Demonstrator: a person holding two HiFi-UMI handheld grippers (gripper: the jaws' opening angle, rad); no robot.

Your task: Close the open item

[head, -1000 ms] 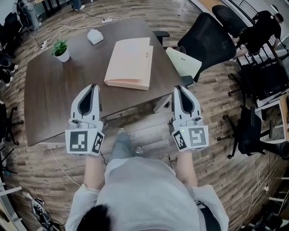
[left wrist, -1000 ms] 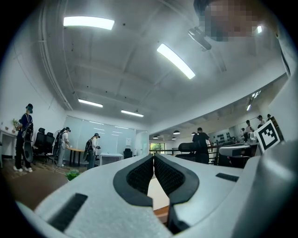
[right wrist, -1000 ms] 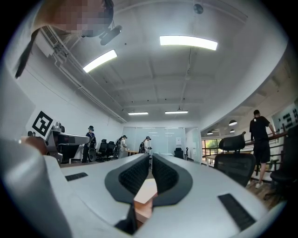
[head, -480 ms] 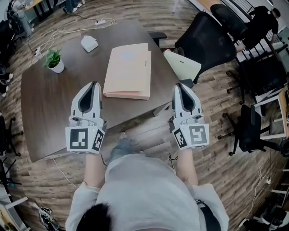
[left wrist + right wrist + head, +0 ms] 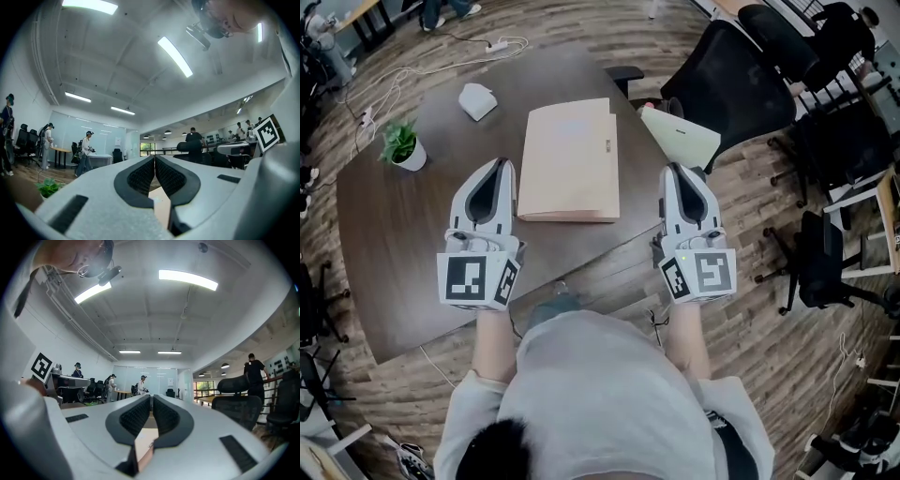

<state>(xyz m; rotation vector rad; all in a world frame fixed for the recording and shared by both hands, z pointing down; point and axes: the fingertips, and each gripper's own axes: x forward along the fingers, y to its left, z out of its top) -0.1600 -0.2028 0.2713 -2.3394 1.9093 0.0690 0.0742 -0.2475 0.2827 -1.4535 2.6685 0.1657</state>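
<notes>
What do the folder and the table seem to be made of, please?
Folder: probably card or thin plastic, in matte peach. It lies flat and thin, with crisp edges and no glare.
Table: wood or wood-look laminate, dark brown with a low sheen. Faint grain shows, but veneer cannot be ruled out.

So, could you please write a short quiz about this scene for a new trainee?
1. Which thing lies on the table ahead of the two grippers? A. a beige folder B. a laptop C. a mug
2. True or false: the left gripper grips the folder.
3. Fill in: the jaws of the left gripper and of the right gripper are both ____.

Key: 1 A; 2 false, it is held beside the folder with nothing between its jaws; 3 shut.
</notes>
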